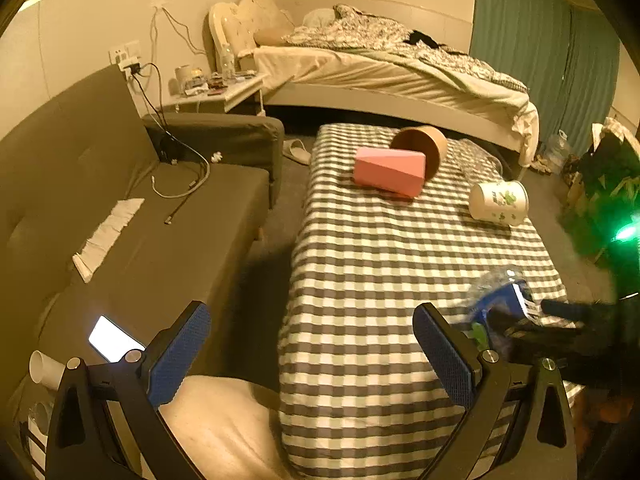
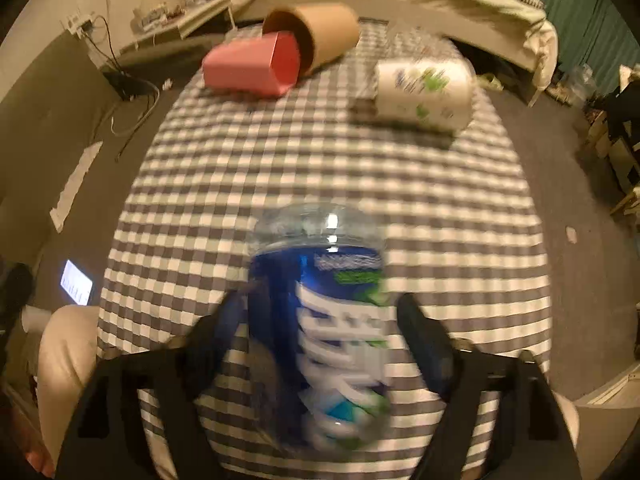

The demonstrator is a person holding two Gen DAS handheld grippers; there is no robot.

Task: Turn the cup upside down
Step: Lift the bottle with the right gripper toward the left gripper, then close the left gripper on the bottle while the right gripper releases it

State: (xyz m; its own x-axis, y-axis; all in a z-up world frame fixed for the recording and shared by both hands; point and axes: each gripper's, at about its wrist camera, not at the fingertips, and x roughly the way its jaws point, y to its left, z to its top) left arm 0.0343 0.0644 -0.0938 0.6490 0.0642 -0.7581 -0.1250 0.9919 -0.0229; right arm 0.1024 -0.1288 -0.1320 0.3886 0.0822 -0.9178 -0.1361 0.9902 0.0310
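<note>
— My right hand-held gripper [image 2: 320, 344] is clamped on the clear plastic cup [image 2: 320, 320], one finger on each side of its blue label. The cup lies along the fingers, its clear end pointing away from me, above the near part of the checked surface [image 2: 280, 168]. The picture is blurred, so I can't read the label.

— And your left one?

— My left hand-held gripper [image 1: 312, 356] is spread wide with nothing between its blue pads [image 1: 180, 352]. It hangs over the near left edge of the surface, where the checked cloth drops down the side. From there I see the cup [image 1: 500, 296] low at the right, blurred, with the dark right hand-held gripper [image 1: 560, 328] around it.

— What else is close by?

— To my left a lit phone [image 1: 114, 338] lies on the grey sofa [image 1: 160, 240], with a white paper cup [image 1: 46, 368] on its side just beside it. Further along the seat there's a folded white cloth [image 1: 108, 232] and loose cables [image 1: 180, 188].

— And further up the surface?

— A white cup with green print [image 1: 498, 202] lies on its side near the right edge, well apart from the one I hold. Beyond it, at the far end, a pink cup [image 1: 390, 172] lies on its side with its open end at the mouth of a brown cup [image 1: 424, 146], which is also tipped over; the two touch. Behind them is an unmade bed [image 1: 380, 64], with a cluttered nightstand [image 1: 216, 88] to its left and green curtains [image 1: 540, 48] at the right.
</note>
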